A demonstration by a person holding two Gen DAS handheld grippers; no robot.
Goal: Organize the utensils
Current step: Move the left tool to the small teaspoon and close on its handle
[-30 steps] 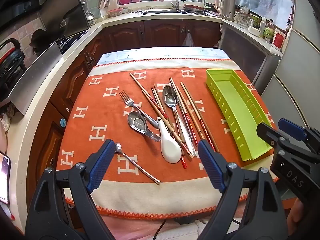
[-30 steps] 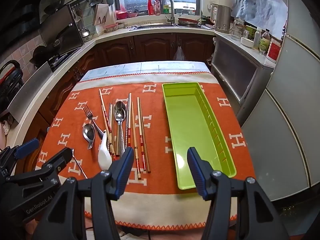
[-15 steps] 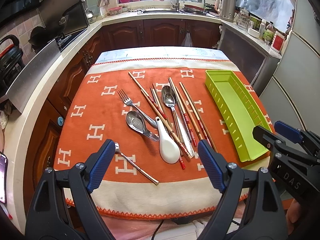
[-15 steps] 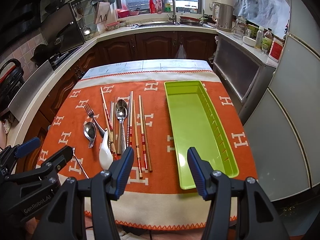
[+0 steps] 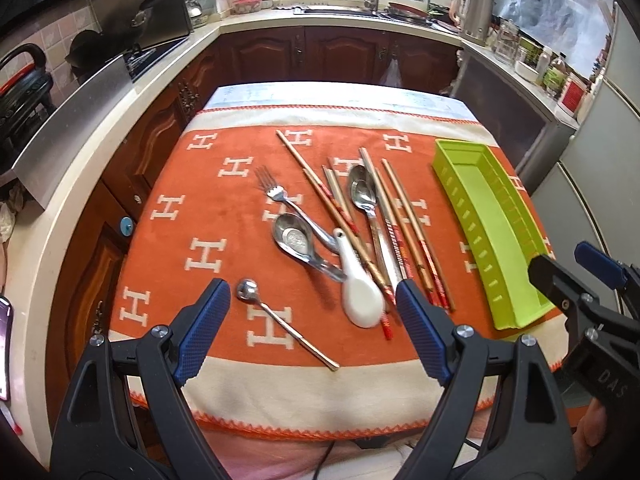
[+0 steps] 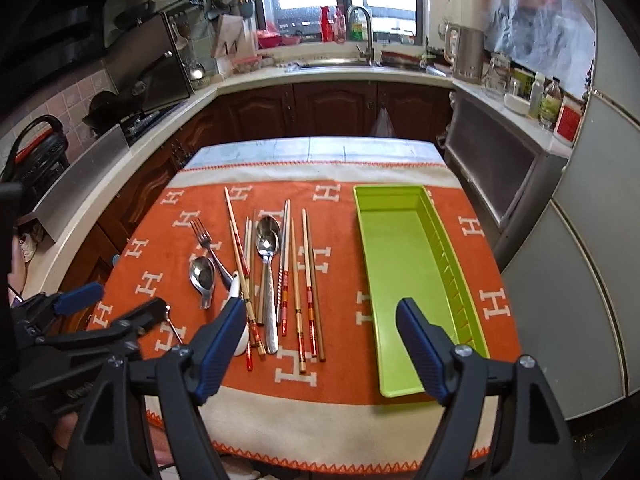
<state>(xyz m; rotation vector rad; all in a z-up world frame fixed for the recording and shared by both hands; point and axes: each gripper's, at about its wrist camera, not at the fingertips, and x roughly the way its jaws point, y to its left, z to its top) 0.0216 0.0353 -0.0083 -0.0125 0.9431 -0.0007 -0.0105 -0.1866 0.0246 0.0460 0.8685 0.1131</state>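
Utensils are shown scattered on the orange cloth (image 6: pixel 344 364): chopsticks (image 6: pixel 308 280), metal spoons (image 6: pixel 267 240), a fork (image 5: pixel 276 194) and a white ceramic spoon (image 5: pixel 360 292). The green tray (image 6: pixel 400 272) is seen empty at right. The left gripper (image 5: pixel 312 312) is held wide, nothing grasped; the right gripper (image 6: pixel 320 332), jaws just widened, is likewise empty.

Bare orange cloth (image 5: pixel 224 216) is left free at nine o'clock of the utensil pile; the pile's three o'clock side is bounded by the green tray (image 6: pixel 404 264), with an open strip kept between chopsticks (image 6: pixel 308 280) and tray wall
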